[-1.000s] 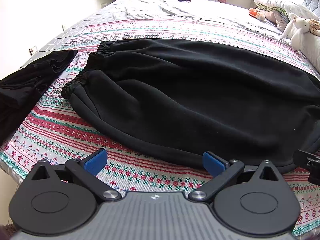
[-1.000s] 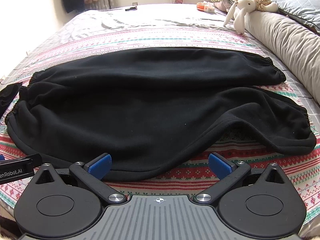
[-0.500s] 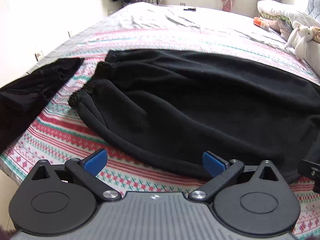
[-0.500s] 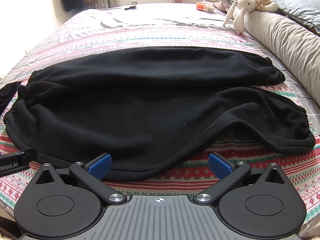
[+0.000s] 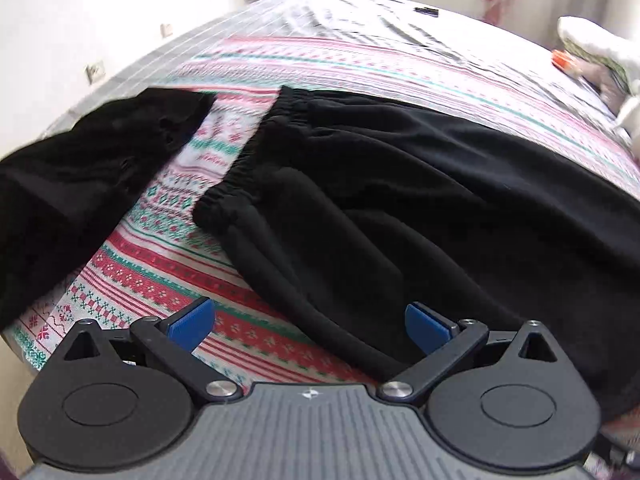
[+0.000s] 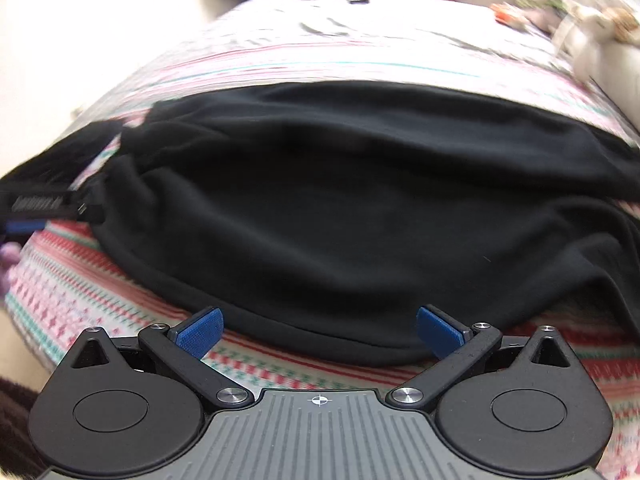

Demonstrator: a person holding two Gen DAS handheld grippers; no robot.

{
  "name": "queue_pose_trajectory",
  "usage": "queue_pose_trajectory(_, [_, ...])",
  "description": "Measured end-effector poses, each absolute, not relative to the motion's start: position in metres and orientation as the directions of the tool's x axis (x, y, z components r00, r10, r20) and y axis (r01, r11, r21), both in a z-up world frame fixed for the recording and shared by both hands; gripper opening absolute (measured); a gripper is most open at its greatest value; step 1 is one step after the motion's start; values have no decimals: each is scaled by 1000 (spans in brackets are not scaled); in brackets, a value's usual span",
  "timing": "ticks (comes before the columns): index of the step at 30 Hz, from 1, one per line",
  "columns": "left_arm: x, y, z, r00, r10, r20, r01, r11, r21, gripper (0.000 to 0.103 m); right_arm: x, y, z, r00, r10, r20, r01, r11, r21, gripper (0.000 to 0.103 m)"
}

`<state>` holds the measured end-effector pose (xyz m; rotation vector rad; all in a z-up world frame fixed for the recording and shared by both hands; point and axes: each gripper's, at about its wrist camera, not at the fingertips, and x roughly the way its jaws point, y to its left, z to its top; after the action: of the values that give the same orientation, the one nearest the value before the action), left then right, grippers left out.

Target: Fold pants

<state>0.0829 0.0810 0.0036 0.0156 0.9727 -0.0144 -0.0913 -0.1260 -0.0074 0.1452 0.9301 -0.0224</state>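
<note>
Black fleece pants (image 5: pixel 400 200) lie flat across the patterned bedspread, elastic waistband (image 5: pixel 256 152) at the left. They also fill the right wrist view (image 6: pixel 340 208). My left gripper (image 5: pixel 310 326) is open and empty, low over the near hem of the pants by the waistband end. My right gripper (image 6: pixel 320 332) is open and empty, just above the near hem at the middle of the pants. The left gripper's side (image 6: pixel 44 204) shows at the left edge of the right wrist view.
A second black garment (image 5: pixel 80 176) lies at the left edge of the bed. The striped red, green and white bedspread (image 5: pixel 160 276) covers the bed. Pillows and a stuffed toy (image 6: pixel 592 24) sit at the far right. A wall runs along the left.
Both grippers have moved left and closer to the pants. The left one now faces the waistband end. The right view is blurred from motion. Both stay open.
</note>
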Motion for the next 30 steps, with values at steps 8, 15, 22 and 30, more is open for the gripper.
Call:
queue_pose_trajectory(8, [109,140,-30,571,-173,-803,-96,957,-274,100,-58,-96,-24,624,205,-754,-173,977,123,98])
queue_pose_trajectory(15, [116,153,-51,616,-244,-749,-100,919,-382,60,-55,-65,-47,588,289,-756,-410,912,29,79])
queue_pose_trajectory(22, [111,158,-44,648,-162,-744,-155,928,-338,24,-47,-57,-51,611,268,-745,-381,924,19,16])
queue_pose_trajectory(30, [85,175,-13,731,-34,-682,-214,937,-277,22,-57,-35,-33,661,289,-692,-398,917,3,5])
